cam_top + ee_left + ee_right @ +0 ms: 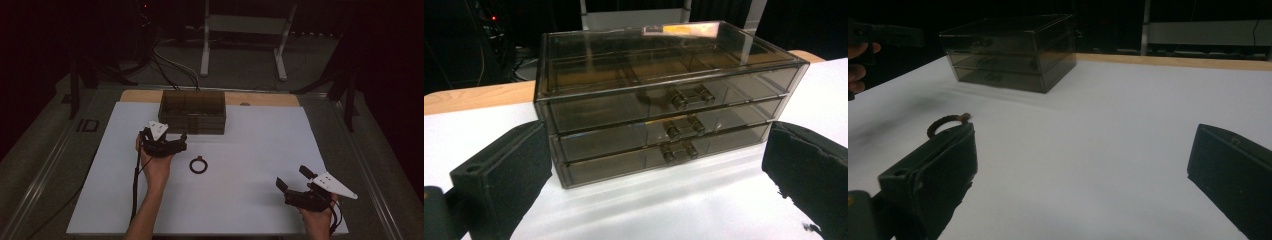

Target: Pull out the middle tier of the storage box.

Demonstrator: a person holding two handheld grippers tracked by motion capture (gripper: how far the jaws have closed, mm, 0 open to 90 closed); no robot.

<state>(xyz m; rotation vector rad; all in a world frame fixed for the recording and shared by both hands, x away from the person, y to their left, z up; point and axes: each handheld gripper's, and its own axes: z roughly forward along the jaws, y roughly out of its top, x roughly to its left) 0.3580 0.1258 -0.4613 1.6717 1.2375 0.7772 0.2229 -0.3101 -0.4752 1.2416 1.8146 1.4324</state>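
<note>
White sheeting is covering the worktop [250,200], with dark floor behind. Toward the back, a smoked three-drawer box [192,111] is being faced by the left claw [181,142], which is being held just in front of it with jaws spread, apparently so a drawer knob [680,129] can be taken; all drawers are sitting closed. A dark ring [198,165] is lying near that claw, probably waiting to be stowed. Well apart, the right claw [295,178] is being kept spread and empty, out of the way.
</note>
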